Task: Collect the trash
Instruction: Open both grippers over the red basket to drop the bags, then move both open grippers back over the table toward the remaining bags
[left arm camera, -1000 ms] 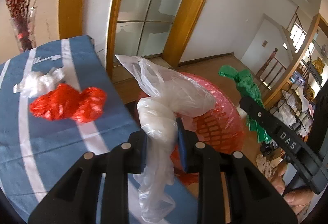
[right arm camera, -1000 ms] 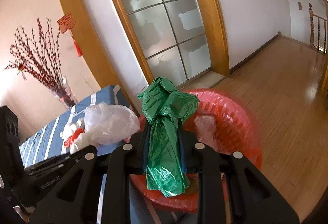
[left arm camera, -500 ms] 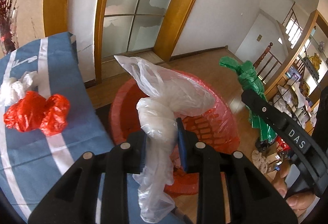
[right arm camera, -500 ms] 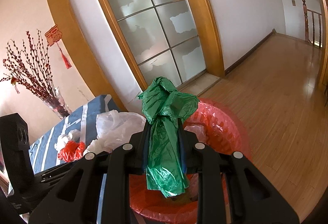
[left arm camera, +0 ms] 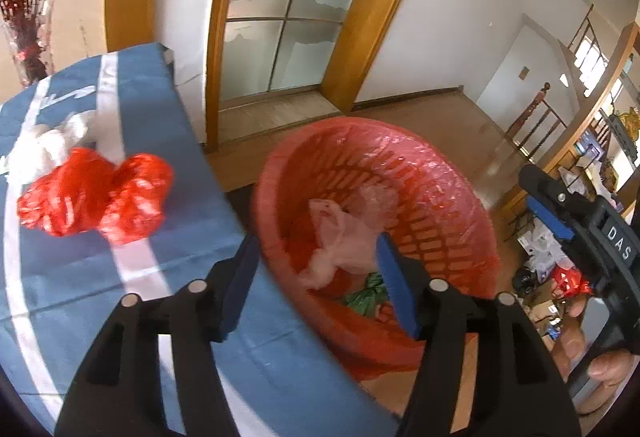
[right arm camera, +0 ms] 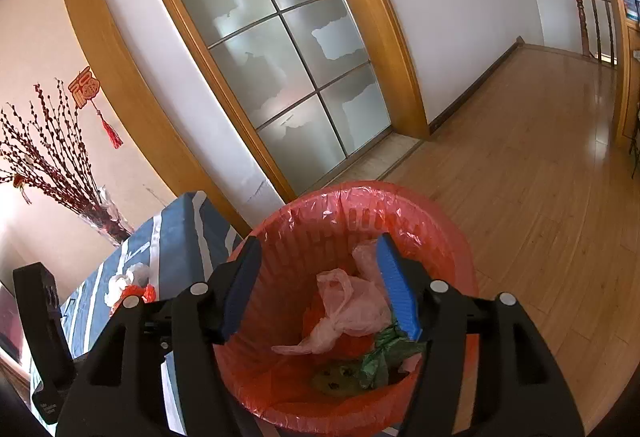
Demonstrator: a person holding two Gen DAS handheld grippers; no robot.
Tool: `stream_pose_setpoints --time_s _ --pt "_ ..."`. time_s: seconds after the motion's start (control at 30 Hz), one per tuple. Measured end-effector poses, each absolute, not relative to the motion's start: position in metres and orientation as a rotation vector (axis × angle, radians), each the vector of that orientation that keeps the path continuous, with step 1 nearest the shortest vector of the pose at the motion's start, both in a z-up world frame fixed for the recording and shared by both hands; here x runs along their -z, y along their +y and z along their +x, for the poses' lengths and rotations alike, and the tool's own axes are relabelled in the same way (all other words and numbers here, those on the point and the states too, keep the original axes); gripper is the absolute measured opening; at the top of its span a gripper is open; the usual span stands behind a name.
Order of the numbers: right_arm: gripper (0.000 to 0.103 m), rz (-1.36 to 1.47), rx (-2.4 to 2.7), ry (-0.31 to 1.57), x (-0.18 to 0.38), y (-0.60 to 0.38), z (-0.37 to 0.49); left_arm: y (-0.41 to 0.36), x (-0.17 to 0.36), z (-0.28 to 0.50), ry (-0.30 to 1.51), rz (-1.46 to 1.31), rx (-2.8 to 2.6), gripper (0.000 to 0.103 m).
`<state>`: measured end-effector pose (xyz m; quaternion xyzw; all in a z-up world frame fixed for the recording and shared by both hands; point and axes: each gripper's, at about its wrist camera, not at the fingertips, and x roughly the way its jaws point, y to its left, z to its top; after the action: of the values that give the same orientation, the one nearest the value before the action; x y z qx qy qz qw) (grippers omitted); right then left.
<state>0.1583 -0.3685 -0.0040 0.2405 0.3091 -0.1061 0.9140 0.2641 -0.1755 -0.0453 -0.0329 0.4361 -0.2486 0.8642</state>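
Wood flooring and a frosted glass door lie behind a red basket [right arm camera: 360, 317] lined with a red bag, standing just beside the blue-striped counter [left arm camera: 168, 245]. You are at the drop step: both tools hang over the basket mouth, and their jaws have just been opening with nothing left between them. Your left tool [left arm camera: 316, 273] stands wide and bare; your right tool [right arm camera: 318, 281] is likewise spread, with only the basket showing through the gap. The pale clear bag [right arm camera: 344, 313] and the crumpled green bag [right arm camera: 384, 353] lie inside the basket near its bottom, so those two pieces look delivered.

What remains, as far as these views show, sits on the counter: a crumpled red bag [left arm camera: 96, 193] and, touching it on the far side, a wad of white plastic [left arm camera: 44, 145]. Your next move is probably to swing the left tool back over the counter, keep it spread, and settle it around the red bag. Soft film will collapse, so bite into the thickest bunch, not a loose edge.
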Motion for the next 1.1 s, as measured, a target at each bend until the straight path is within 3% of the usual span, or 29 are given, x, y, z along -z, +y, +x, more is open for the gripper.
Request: stream_pose_setpoints --time_s 0.17,1.1 --pt "0.061 0.481 0.213 0.643 0.003 -0.363 0.158 -0.154 0.045 0.261 0.904 -0.059 0.477 0.067" --pt "0.061 0.338 -0.067 0.786 0.018 -0.229 0.199 0.038 0.039 0.266 0.849 -0.103 0.105 0.069"
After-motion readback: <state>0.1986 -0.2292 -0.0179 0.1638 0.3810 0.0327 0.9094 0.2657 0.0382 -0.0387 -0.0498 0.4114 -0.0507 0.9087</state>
